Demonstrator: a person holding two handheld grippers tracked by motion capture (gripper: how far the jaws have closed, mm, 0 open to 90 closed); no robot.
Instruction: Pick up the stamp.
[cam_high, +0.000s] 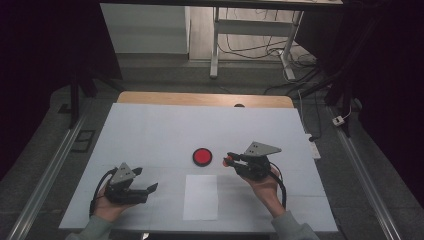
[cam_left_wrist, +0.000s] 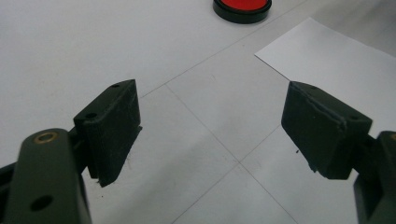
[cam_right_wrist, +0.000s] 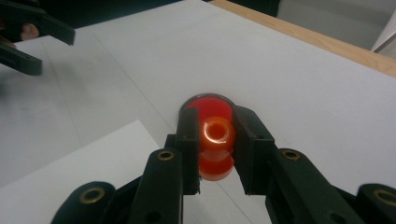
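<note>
Right gripper (cam_right_wrist: 215, 140), clamped on an orange spool (cam_right_wrist: 215, 133), holds it above the red disc (cam_high: 202, 157), presumably its seat. Left gripper (cam_left_wrist: 210, 130) rests aside, jaws apart and empty, clear of the white sheet (cam_high: 200, 196).

The high view is dim and murky: dark corners close in on both sides, while the white worktop (cam_high: 150, 135) stands out as a pale, evenly lit patch with soft grain. Shadows under the hands are faint. In the left gripper view the near black tongs (cam_left_wrist: 210, 135) are soft-edged. In the right gripper view a glare spot shines on the orange spool (cam_right_wrist: 216, 133), and the far corner blurs.
</note>
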